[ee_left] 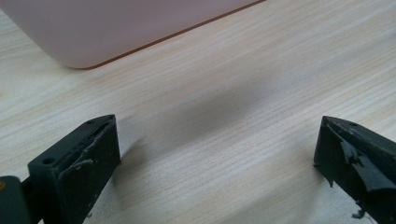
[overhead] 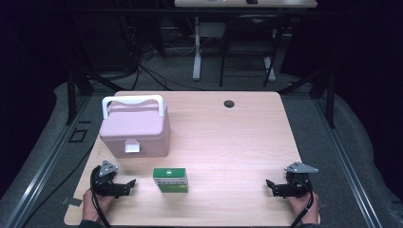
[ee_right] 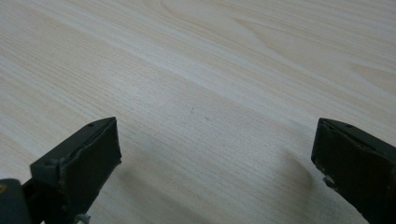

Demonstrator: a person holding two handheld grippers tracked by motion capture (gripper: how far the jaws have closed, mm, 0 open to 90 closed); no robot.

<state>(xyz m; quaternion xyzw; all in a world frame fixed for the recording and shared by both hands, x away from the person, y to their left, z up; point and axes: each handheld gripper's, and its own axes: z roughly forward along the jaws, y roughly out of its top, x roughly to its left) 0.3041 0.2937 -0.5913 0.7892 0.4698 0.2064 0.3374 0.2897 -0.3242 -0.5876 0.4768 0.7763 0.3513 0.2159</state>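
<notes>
- While both hands rest at the near edge of the table, no work on the objects has begun, as I judge it.
- I hold my left gripper at the near left, jaws spread wide with nothing between them; in the left gripper view the pads frame bare wood.
- I hold my right gripper at the near right, likewise released and empty; the right gripper view shows plain tabletop between its jaws.
- Green box: stands upright near the front edge, just right of my left gripper and well apart from my right one. Neither gripper touches it.
- Pink case: sits at the left, farther back than the green box, with its white handle raised and its front latch apparently fastened. Its lid looks closed. A rounded lower corner of the case appears at the far end of the left gripper view.
- Status: everything remains to be done. The box is untouched and the case is unopened.
- Likely next requirement, by my estimate: bring the left gripper rightward to the green box, or forward to the case latch.
</notes>
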